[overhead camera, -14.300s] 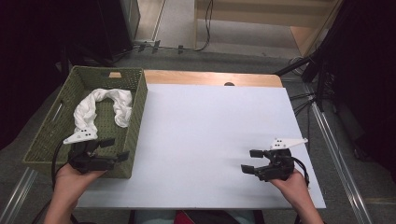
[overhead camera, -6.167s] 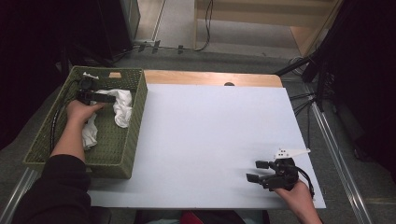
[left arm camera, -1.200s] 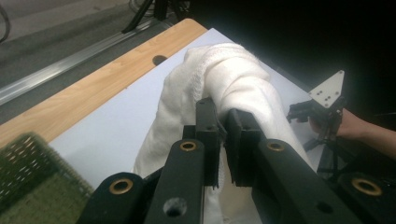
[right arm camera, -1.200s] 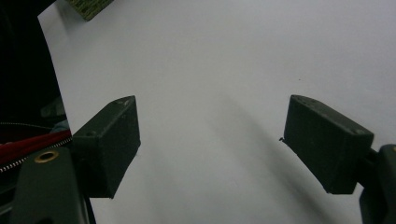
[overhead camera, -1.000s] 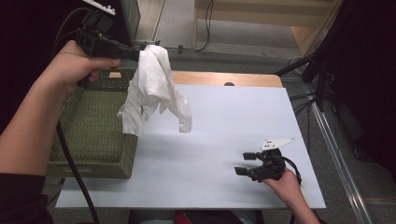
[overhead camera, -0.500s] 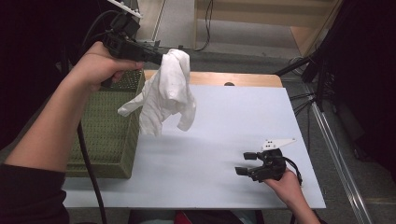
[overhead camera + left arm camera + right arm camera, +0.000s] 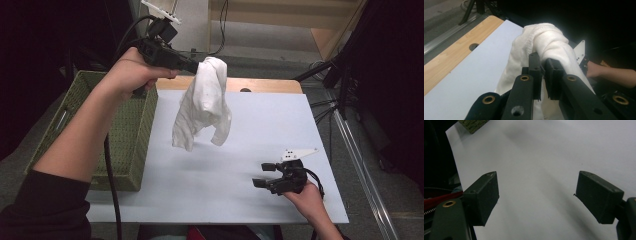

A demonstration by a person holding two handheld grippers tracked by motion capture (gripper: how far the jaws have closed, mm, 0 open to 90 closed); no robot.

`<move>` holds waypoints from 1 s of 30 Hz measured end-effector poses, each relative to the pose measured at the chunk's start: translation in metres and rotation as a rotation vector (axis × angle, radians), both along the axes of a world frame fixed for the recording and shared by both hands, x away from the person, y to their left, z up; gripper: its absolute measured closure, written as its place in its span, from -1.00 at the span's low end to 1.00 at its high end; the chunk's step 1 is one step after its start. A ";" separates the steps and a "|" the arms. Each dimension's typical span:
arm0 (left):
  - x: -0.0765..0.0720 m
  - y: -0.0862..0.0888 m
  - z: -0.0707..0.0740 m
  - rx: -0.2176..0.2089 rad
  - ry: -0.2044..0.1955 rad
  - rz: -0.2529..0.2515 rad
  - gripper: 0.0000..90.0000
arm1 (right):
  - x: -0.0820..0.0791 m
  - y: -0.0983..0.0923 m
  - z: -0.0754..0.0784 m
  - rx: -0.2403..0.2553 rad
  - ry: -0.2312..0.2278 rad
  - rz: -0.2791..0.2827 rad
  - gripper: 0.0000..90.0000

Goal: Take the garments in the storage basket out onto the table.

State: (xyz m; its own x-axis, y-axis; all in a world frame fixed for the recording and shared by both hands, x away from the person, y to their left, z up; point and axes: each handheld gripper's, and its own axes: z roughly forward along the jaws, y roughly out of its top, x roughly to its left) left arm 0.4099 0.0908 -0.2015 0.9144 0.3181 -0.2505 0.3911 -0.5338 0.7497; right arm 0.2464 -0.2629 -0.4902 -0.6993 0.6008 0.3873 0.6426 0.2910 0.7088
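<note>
Holding a soft white cloth garment (image 7: 202, 102) up in the air, the left gripper (image 7: 192, 66) has its jaws pinched tight on a bunched fold near the top. In the left gripper view the black pads (image 7: 535, 72) squeeze the white fabric, w/ the rest hanging down loose below.

The cloth hangs over the far-left part of the big flat white table top (image 7: 250, 200), just beside the green woven basket (image 7: 125, 145). Its low end looks a bit above the table, not touching yet.

The right gripper (image 7: 264, 175) rests low near the front-right of the table. Its jaws stand wide apart w/ nothing between them, just bare white table.

Progress, I think: the cloth is out of the basket & the basket looks empty, so the pick-up part is done. Left to do: set the cloth down & maybe spread it flat.

Room: lots of open table in the middle & on the right. Edges to watch: the basket wall on the left, the wooden strip (image 7: 265, 85) at the far edge, & the front edge by the right hand.
</note>
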 end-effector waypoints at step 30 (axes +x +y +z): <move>-0.009 -0.043 -0.091 0.018 0.065 -0.017 0.88 | -0.001 -0.003 0.002 0.015 -0.015 -0.019 -0.63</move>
